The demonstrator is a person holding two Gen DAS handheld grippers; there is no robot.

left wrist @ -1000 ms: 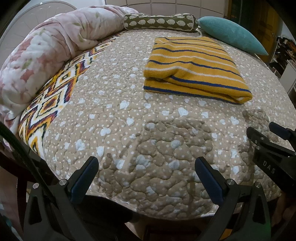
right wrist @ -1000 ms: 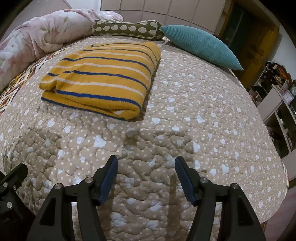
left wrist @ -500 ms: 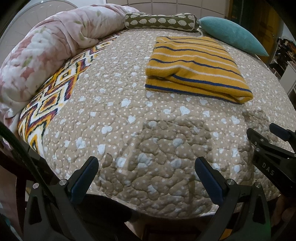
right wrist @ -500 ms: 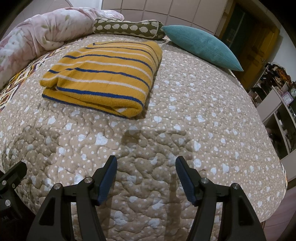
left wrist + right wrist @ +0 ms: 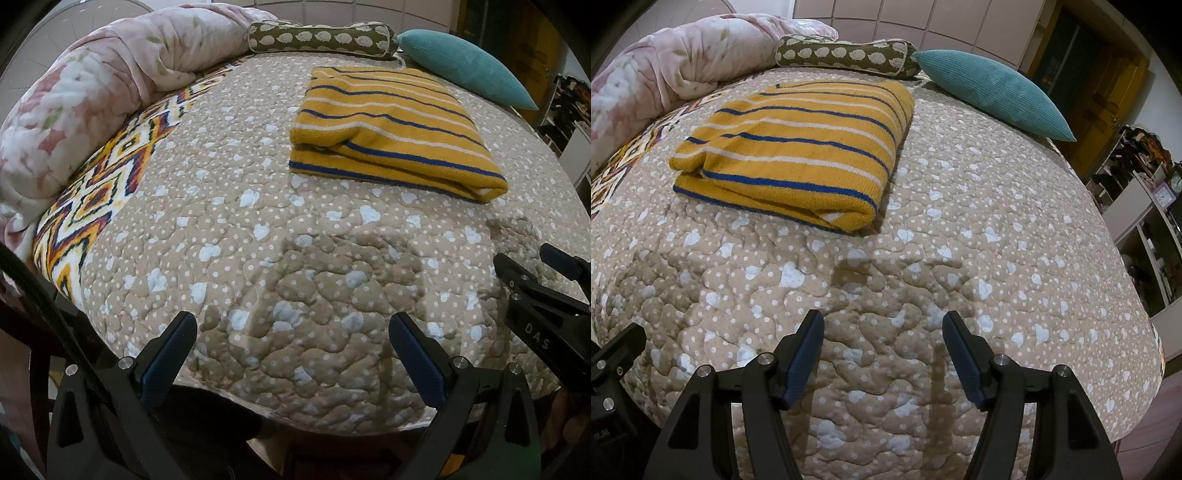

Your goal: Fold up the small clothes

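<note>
Sweater (image 5: 798, 147) is lying folded on the quilt (image 5: 960, 258), well ahead of both grippers, stripes running across the bed. Right gripper (image 5: 882, 354) is sitting nearer (slightly); left gripper (image 5: 291, 358) likewise is gaping wide, both holding nothing.

Folded sweater (image 5: 798, 147) on quilt (image 5: 960, 258); bolster (image 5: 846, 55), cushion (image 5: 993, 88) behind; rolled blanket (image 5: 683, 55) left.
</note>
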